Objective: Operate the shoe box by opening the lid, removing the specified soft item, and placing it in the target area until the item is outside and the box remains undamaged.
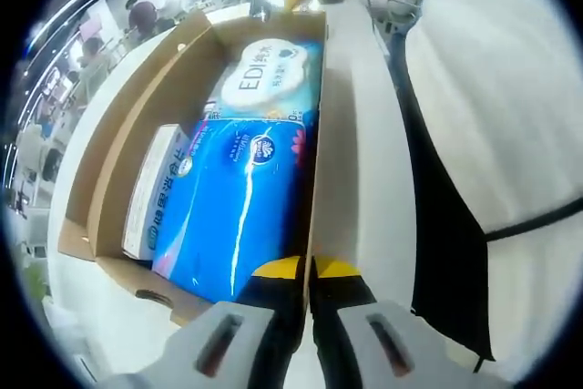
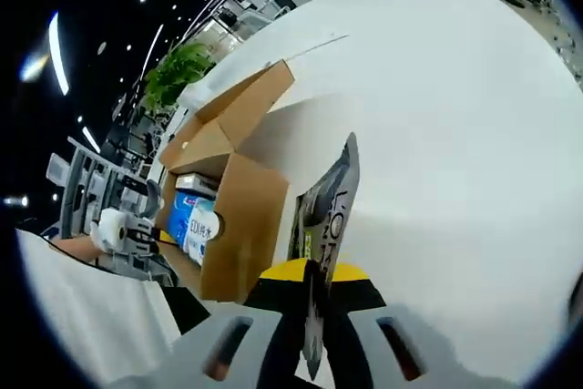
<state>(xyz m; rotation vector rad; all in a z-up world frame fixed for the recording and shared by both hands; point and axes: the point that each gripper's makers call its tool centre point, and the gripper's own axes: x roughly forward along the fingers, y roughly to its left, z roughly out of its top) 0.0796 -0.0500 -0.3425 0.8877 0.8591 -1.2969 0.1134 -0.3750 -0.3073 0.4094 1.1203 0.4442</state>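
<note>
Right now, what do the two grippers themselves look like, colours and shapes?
Both look alike. The left gripper has two pale grey moulded jaw bodies, each with a dark slot-shaped recess, then black sections ending in yellow tips. The right gripper shows the same build: grey bodies with slots, black middle, yellow tips. No cables, sleeves or printed markings are visible on either gripper.
</note>
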